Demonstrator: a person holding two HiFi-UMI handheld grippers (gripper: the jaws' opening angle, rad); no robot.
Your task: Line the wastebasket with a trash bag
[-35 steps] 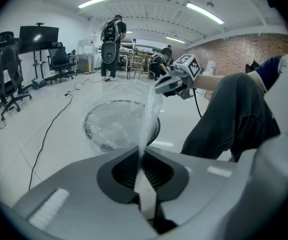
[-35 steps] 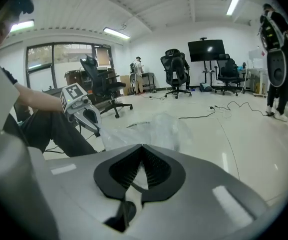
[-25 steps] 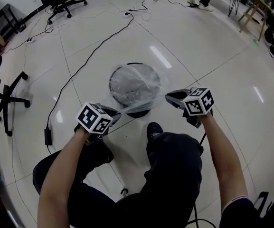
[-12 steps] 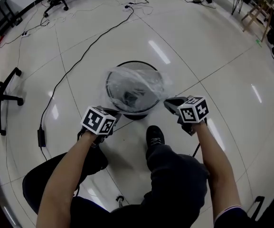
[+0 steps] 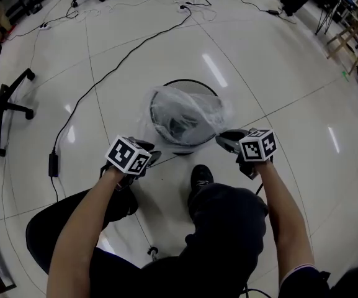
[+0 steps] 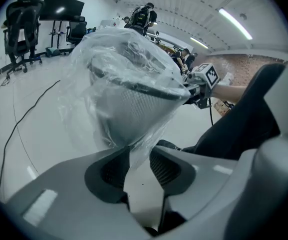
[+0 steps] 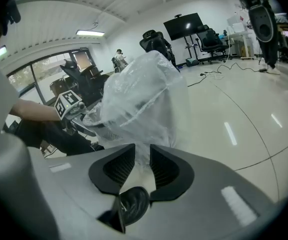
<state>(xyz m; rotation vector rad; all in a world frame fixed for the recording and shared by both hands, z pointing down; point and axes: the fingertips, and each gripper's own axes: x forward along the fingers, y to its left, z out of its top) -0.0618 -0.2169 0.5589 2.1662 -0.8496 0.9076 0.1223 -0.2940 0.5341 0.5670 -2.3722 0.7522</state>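
Two dark-trousered legs (image 5: 225,216) fill the bottom of the head view, with one black shoe (image 5: 201,176) set on the floor (image 5: 278,73) just short of the wastebasket (image 5: 191,81). Just beyond the knees, the left tool (image 5: 152,156) points at the basket's near-left side. Its jaws have just been opening and now stand apart; a loose fold of the clear trash bag (image 5: 188,110) runs between them, with the pads not pressing on it. The right tool (image 5: 223,140) faces the near-right side. Its jaws have also just been opening, to a narrower gap, and the film hangs between them without being pinched. The bag is draped over the black mesh wastebasket, puffed up over the opening and hanging down the near sides, while the far arc of the rim shows bare. Farther off, a black cable (image 5: 123,61) snakes across the glossy white tiles, and the base of an office chair (image 5: 8,104) stands well apart at the left.
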